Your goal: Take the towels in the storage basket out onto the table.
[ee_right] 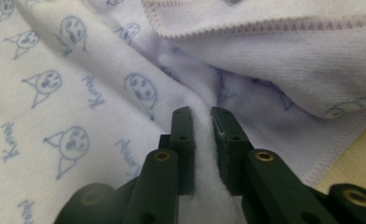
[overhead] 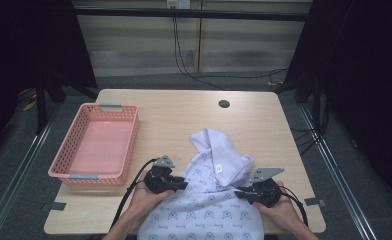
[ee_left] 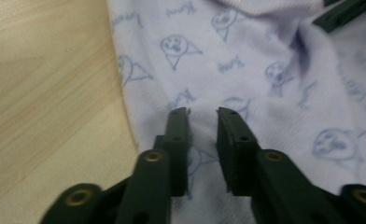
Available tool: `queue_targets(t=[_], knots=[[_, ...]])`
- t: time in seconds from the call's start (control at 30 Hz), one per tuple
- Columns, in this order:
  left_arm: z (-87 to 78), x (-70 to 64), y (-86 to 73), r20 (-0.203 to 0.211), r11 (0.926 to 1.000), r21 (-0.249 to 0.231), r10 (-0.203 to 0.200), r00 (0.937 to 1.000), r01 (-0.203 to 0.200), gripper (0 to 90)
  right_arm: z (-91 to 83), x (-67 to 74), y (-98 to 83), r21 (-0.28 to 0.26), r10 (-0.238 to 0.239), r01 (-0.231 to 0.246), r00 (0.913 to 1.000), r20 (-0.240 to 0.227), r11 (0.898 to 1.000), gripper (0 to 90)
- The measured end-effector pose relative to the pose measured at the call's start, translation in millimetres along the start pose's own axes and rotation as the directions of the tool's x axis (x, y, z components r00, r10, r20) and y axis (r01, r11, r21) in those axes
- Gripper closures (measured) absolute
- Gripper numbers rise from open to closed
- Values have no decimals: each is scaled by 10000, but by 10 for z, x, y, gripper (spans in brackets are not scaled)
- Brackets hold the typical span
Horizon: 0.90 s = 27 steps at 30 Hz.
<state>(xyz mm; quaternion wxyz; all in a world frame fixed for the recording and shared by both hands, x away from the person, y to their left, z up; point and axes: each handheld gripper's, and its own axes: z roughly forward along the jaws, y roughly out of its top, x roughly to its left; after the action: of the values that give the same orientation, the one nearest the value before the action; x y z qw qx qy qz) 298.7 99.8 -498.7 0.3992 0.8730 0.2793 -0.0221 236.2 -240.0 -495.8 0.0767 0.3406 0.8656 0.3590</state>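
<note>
Cloth lies rumpled at near table edge, top part folded over, not yet neat. My left gripper narrow over cloth edge, grip unclear. My right gripper pinches cloth ridge. Basket at left holds nothing; folding barely begun, I judge.

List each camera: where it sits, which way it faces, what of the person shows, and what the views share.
High view: above the person's side, facing forward and down on the table, pink basket and printed garment; forearms, left gripper and right gripper show.
Left gripper view: rides the left gripper, looking along its jaws at the garment's edge by bare wood.
Right gripper view: rides the right gripper, jaws pinching a cloth ridge.
Shared: the garment.
</note>
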Motion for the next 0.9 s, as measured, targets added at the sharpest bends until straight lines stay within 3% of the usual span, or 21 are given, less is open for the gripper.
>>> queue_targets(t=[0.03,0.13,0.3,0.37,0.4,0.47,0.53,0.63,0.73,0.83,0.9], knots=[[-12,-5,-6,57,10000,84,-1,10000,1,827,-15,8,-10,52,30,-29,10000,-65,10000,826],[-64,-72,-78,107,9992,312,231,9997,-235,897,-71,32,-72,98,156,-154,9996,-249,9998,826],[-170,-262,-223,581,9980,626,78,9983,-114,899,-164,128,-168,191,182,-173,9986,-487,9997,792],[-210,-356,-289,600,9974,707,65,9982,-108,892,-195,176,-192,238,210,-197,9983,-541,9995,740],[-235,-368,-314,899,9972,743,30,9960,-97,871,-218,198,-201,159,137,-128,9984,-546,9998,692],[-272,-400,-336,728,9983,578,-129,9973,87,807,-279,210,-181,-248,373,-388,9976,-586,9989,646],[-293,-359,-316,858,9992,392,-76,9963,43,777,-336,196,-128,-719,458,-498,9973,-568,9962,614],[-277,-259,-225,935,9988,-228,-418,9947,441,763,-376,164,-28,-1140,439,-510,9970,-641,9922,598],[-188,-192,-88,930,9983,-474,-283,9953,328,786,-385,172,75,-1428,315,-412,9971,-693,9889,610],[-69,-189,-39,747,9999,-23,-157,9971,159,889,-364,205,189,-1592,139,-269,9965,-821,9869,637],[0,-197,-43,715,9994,335,-100,9974,76,900,-337,234,276,-1784,-37,-134,9954,-954,9839,635]])
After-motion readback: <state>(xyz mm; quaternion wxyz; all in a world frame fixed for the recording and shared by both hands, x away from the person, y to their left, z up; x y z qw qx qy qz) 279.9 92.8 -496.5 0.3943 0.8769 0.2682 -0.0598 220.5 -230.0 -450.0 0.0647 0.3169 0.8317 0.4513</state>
